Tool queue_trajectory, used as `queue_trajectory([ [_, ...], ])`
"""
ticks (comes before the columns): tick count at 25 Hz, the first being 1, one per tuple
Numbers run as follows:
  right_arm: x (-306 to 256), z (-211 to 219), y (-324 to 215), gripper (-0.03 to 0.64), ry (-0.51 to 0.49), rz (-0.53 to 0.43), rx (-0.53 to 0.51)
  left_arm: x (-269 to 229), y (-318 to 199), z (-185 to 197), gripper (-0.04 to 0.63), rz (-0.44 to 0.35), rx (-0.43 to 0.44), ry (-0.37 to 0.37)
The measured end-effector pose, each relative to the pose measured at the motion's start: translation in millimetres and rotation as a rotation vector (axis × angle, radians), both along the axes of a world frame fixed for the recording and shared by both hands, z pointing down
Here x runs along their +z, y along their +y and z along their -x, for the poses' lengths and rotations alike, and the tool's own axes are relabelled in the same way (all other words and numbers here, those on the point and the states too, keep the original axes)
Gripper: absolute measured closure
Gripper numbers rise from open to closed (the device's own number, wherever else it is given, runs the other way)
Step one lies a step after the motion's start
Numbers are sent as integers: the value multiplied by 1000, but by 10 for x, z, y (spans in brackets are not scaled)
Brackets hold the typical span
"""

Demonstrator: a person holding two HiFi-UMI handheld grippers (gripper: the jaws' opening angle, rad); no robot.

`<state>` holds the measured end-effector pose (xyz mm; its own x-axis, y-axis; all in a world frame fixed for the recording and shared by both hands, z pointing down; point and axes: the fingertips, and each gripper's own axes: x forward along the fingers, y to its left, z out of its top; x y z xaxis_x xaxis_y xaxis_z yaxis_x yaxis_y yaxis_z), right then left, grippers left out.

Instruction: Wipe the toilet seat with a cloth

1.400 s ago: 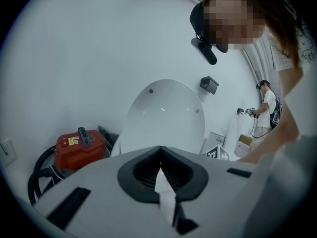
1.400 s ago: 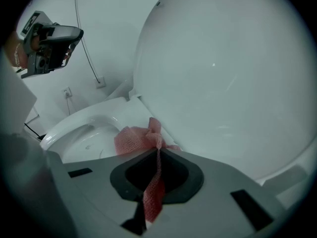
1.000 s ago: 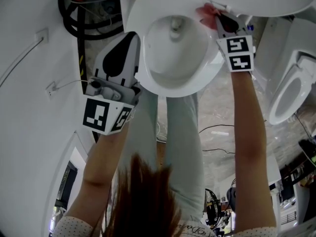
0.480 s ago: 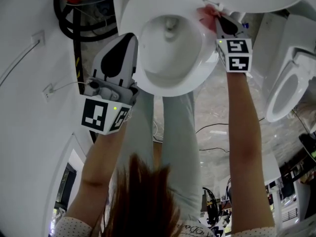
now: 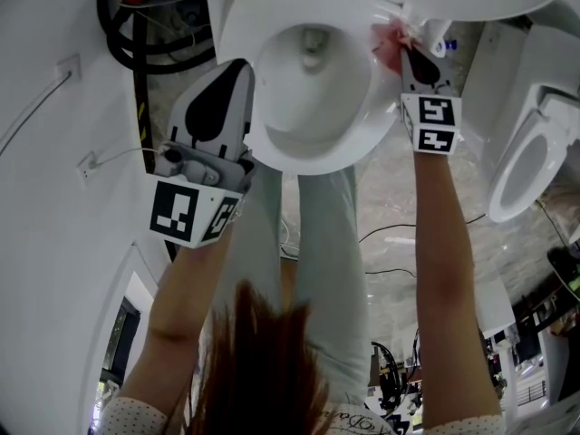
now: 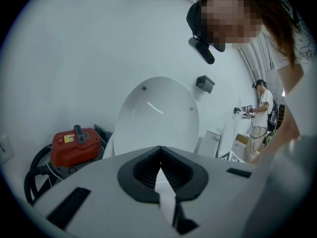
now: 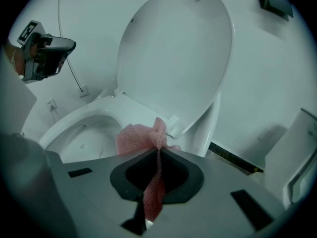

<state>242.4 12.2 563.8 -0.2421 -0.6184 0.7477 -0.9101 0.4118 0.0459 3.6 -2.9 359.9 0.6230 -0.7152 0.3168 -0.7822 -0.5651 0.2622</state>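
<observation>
You look mid-wipe: your right hand-held gripper (image 5: 404,47) is clenched on the pink mesh cloth (image 7: 138,138) at the back right of the toilet bowl (image 5: 299,157) rim. Your left hand-held gripper (image 6: 159,165), left of the bowl, is closed on nothing (idle). Next, probably drag the cloth forward along the rim.
</observation>
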Motion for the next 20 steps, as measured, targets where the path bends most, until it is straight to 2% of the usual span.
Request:
queue_trajectory([
  [9,24,-4,141,588,11,32,-10,31,-14,19,594,8,5,-8],
  [20,60,62,349,588,13,89,-15,-67,-80,-31,594,-9,53,-4],
])
